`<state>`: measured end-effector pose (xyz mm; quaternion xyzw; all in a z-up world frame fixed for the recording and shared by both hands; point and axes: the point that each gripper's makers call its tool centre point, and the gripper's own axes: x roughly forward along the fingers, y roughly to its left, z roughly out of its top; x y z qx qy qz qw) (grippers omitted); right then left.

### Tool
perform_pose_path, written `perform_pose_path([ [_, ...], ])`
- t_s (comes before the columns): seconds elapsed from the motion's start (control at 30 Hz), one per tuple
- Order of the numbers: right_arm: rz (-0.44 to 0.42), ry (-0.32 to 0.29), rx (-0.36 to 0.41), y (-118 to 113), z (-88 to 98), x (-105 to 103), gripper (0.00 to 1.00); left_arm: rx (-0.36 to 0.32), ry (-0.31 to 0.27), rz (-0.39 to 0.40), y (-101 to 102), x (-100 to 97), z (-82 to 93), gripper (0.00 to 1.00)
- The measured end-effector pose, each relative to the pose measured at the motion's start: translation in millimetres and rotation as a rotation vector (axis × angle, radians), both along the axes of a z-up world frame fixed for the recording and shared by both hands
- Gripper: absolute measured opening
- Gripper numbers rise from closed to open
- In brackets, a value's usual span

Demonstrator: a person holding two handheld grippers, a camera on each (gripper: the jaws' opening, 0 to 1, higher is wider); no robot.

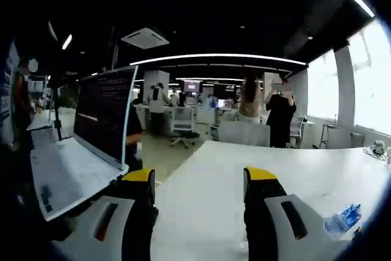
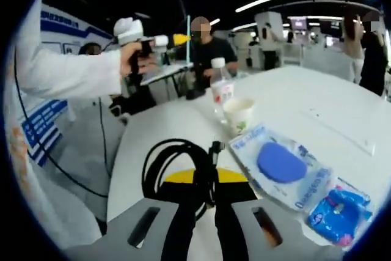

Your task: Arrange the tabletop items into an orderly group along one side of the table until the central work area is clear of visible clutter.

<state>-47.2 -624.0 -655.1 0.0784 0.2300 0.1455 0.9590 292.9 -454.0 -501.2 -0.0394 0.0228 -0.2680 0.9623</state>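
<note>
The right gripper [image 2: 204, 191] is closed on a coiled black cable [image 2: 177, 166], its yellow-tipped jaws pinched together over the loops where the plug end sticks up. That grip on the bunched part looks chosen so the coil comes along as one bundle instead of trailing across the table [image 2: 317, 99].

The other items lie relative to the cable as follows: just beside it, on the far side from the table edge, is a clear packet with a blue oval inside [image 2: 282, 164], and a smaller blue packet [image 2: 338, 211] touches that packet's outer end. Beyond the cable stands a paper cup [image 2: 238, 114], with a water bottle [image 2: 221, 88] close behind it. They already form a loose row, so the cable is probably the piece being drawn into line with them.

The left gripper [image 1: 198, 181] is held up off the table, jaws apart with nothing between them; in the right gripper view the person's hand [image 2: 135, 59] keeps it raised well beyond the cable, seemingly parked out of the way. A laptop [image 1: 91, 132] sits on a neighbouring desk
</note>
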Motion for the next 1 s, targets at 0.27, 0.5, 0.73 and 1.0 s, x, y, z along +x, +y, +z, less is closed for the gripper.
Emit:
perform_pose_path([
  [0.27,-0.192,-0.049,0.099,-42,31.0,-40,0.07,0.041,-0.007,0.029,19,8.7,2.2,0.55],
  [0.5,-0.396,-0.046,0.211,-84,29.2,-75,0.07,0.067,0.056,-0.065,-9,-33.3,-36.9,0.54],
  [0.73,-0.574,0.043,0.291,-109,-9.1,-112,0.07,0.107,0.122,-0.167,-31,-94.1,-71.9,0.53],
  [1.0,-0.675,0.221,0.228,-122,-75.7,-134,0.08,0.158,0.179,-0.283,-55,-158.0,-91.3,0.53],
])
